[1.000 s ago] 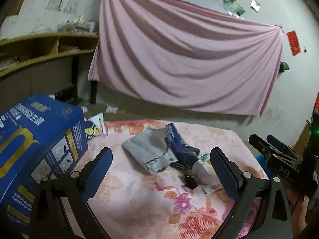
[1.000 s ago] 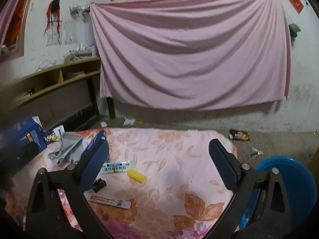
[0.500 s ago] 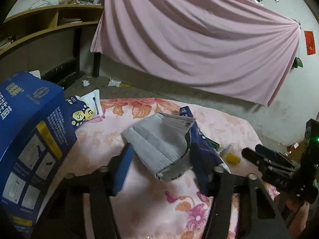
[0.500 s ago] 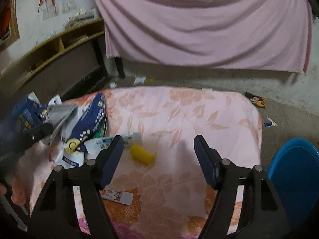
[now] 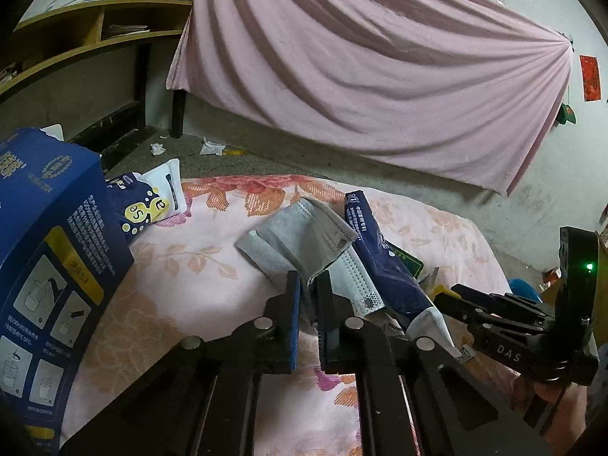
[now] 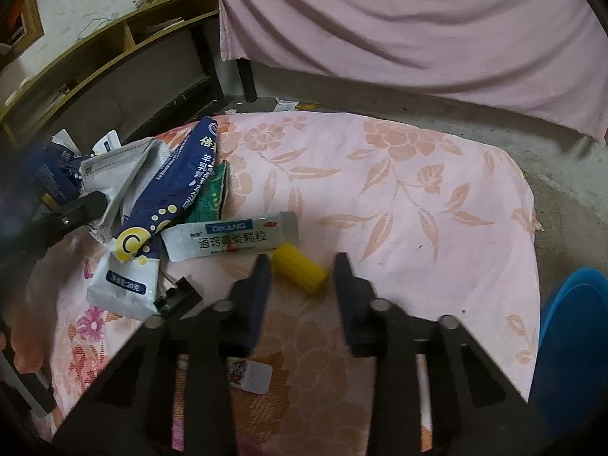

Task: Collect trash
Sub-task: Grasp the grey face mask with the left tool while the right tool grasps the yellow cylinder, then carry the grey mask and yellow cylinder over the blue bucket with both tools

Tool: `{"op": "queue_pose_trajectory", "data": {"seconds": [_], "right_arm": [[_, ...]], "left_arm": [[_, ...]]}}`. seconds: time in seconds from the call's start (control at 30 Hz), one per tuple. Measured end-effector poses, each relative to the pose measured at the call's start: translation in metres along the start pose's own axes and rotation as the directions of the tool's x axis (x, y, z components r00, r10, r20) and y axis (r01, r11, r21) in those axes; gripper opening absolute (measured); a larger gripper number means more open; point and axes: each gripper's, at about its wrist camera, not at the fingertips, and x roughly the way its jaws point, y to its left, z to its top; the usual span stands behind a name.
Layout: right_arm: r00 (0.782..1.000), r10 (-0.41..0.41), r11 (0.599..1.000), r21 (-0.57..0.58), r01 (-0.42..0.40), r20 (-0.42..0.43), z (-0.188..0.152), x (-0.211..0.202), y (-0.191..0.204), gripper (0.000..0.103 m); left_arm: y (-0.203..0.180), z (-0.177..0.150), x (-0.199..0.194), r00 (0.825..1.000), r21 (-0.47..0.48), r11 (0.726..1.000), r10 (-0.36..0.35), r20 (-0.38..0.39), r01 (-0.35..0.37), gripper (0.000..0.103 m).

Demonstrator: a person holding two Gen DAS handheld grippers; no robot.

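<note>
Left gripper at bottom centre of its view, clamped tight on the near edge of a grey face mask lying crumpled mid-frame on the floral desk. Right gripper low in its own view, jaws closing around a small yellow cylinder but not touching it yet. Just behind that, a white DIKANG sachet, then a navy wrapper over a green packet toward the left. Big blue box at left edge of the left view. Blue bin at lower right. Pink curtain across the back wall, wooden shelf upper left.
</note>
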Motion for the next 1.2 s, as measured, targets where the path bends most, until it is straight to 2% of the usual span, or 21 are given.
{"op": "queue_pose_trajectory", "data": {"seconds": [0.23, 0.43, 0.57, 0.67, 0.8, 1.03, 1.2], "right_arm": [[1.000, -0.012, 0.999, -0.036, 0.012, 0.023, -0.001, -0.006, 0.006, 0.057], [0.985, -0.042, 0.999, -0.023, 0.046, 0.165, -0.007, -0.035, 0.005, 0.057], [0.951, -0.066, 0.996, -0.030, 0.079, 0.301, -0.015, -0.062, 0.009, 0.057], [0.924, -0.082, 0.994, -0.031, 0.101, 0.373, -0.019, -0.076, 0.011, 0.057], [0.892, -0.096, 0.993, -0.023, 0.119, 0.443, -0.023, -0.091, 0.011, 0.057], [0.834, -0.121, 0.988, -0.014, 0.153, 0.539, -0.034, -0.110, 0.013, 0.058], [0.774, -0.138, 0.985, 0.001, 0.175, 0.618, -0.044, -0.127, 0.016, 0.058]], "left_arm": [[-0.001, -0.002, -0.005, 1.000, 0.014, 1.000, -0.009, 0.028, 0.009, 0.001], [0.000, -0.010, -0.025, 0.994, 0.036, 0.999, -0.016, 0.110, 0.012, 0.001], [-0.003, -0.014, -0.039, 0.982, 0.047, 0.999, -0.005, 0.188, -0.004, 0.001], [-0.004, -0.018, -0.052, 0.967, 0.055, 0.998, -0.001, 0.255, -0.014, 0.001], [-0.007, -0.022, -0.065, 0.945, 0.083, 0.996, -0.007, 0.327, -0.021, 0.001], [-0.014, -0.029, -0.087, 0.902, 0.150, 0.989, -0.064, 0.428, -0.001, 0.001], [-0.023, -0.029, -0.096, 0.885, 0.192, 0.981, -0.080, 0.459, -0.011, 0.001]]}}
